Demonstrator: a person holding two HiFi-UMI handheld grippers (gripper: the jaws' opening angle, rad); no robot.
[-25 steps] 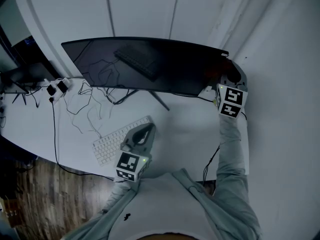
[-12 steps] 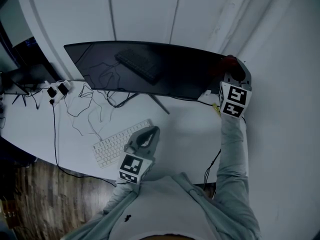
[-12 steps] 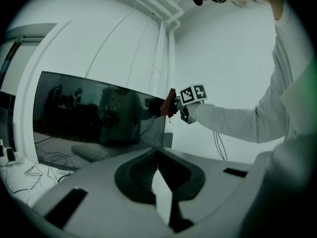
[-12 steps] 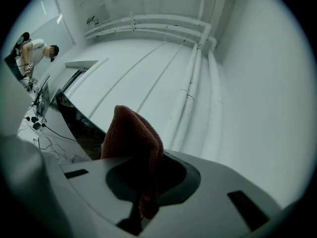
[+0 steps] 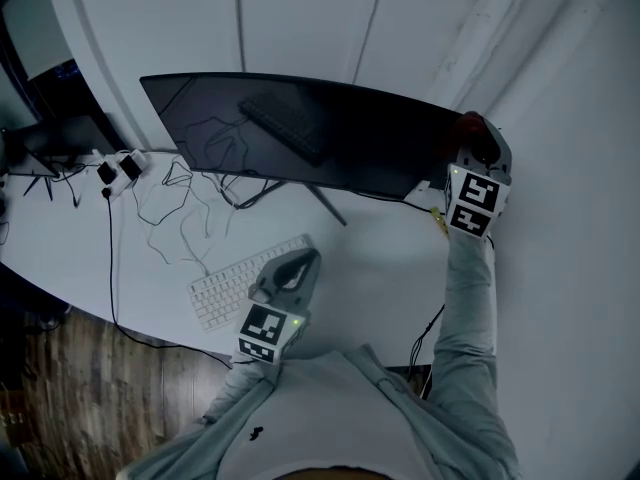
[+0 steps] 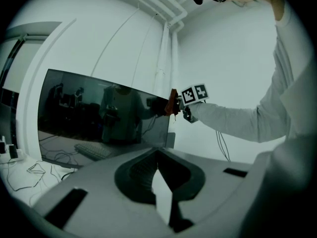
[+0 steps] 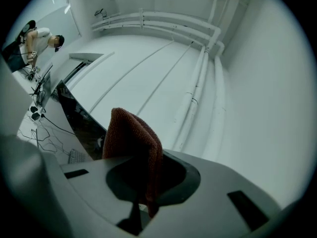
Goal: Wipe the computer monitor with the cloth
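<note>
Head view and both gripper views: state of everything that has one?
monitor: screen dark, upright on its stand.
cloth: folded, clamped at the monitor's right end.
right tongs: shut on the cloth.
left tongs: shut, empty.
keyboard: lying flat.
</note>
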